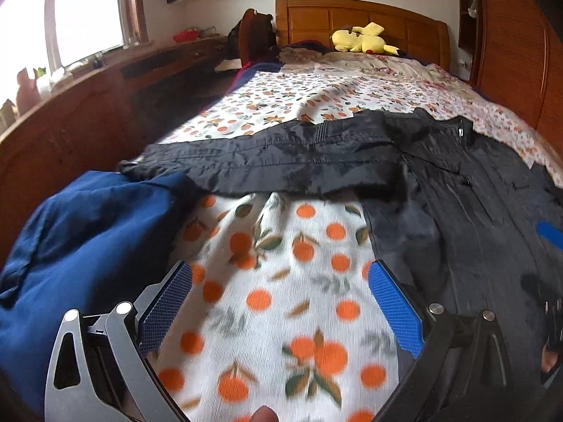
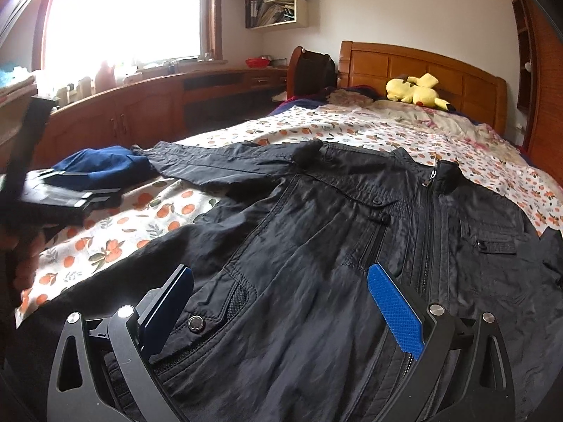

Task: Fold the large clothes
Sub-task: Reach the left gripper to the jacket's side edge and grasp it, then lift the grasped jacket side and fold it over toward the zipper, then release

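A large black zip jacket (image 2: pixel 352 246) lies spread front-up on the bed, its left sleeve (image 1: pixel 267 161) stretched out sideways. My left gripper (image 1: pixel 278 281) is open and empty over the bare orange-print sheet (image 1: pixel 281 316), below that sleeve and left of the jacket's body (image 1: pixel 457 218). My right gripper (image 2: pixel 279 281) is open and empty, low over the jacket's lower front, near a snap pocket (image 2: pixel 195 323). The left gripper's body (image 2: pixel 59 193) shows at the left in the right wrist view.
A dark blue garment (image 1: pixel 81 246) lies bunched at the bed's left edge, by the sleeve cuff. A yellow plush toy (image 2: pixel 415 93) and crumpled bedding sit by the wooden headboard (image 2: pixel 422 66). Wooden cabinets (image 2: pixel 140 116) run under the window on the left.
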{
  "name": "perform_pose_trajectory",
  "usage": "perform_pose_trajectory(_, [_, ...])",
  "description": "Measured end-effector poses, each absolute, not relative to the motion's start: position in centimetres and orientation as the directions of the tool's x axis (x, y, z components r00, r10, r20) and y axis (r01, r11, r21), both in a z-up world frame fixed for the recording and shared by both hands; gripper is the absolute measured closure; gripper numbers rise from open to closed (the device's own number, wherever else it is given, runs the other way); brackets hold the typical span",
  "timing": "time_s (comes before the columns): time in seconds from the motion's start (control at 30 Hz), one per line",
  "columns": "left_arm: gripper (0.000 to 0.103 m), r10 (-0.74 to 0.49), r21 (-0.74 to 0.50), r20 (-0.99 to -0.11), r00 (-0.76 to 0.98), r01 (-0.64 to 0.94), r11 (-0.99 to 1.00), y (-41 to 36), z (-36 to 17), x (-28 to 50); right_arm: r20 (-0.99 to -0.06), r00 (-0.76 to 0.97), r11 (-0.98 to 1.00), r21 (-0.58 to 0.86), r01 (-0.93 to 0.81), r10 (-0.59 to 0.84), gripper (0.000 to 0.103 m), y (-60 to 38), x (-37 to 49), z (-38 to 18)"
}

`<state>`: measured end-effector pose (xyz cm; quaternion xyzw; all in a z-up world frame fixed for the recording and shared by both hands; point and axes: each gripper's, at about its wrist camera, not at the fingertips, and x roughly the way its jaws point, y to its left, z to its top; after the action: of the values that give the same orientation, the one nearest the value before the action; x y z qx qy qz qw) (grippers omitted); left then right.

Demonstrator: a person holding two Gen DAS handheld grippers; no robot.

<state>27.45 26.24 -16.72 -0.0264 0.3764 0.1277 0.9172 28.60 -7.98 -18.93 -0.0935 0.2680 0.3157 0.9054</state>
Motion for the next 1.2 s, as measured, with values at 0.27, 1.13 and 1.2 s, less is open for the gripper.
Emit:
perform_pose_trajectory(0.27, [0.003, 0.177, -0.038, -0.713, 0.678, -0.29, 0.956, 30.6, -17.3, 34.5, -0.547, 0.65, 0.774, -0.005, -0.633, 0.528, 0.007, -7.7, 28.7, -19.1])
perform_pose_trajectory(1.13, [0.103, 0.182, -0.078, -0.808, 0.56, -0.407, 0.91, 32.9, -19.4, 43.5, -0.572, 0.645, 0.824, 0.102, -0.557, 0.507, 0.007, -14.2, 30.7, -17.6])
perform_pose_trajectory(1.2, [0.103, 0.212, -0.049, -0.79, 0.575, -0.403, 0.914, 32.1, -18.1, 43.5, -0.56, 0.667, 0.837, 0.092, -0.54, 0.491, 0.007, -15.3, 30.8, -17.1])
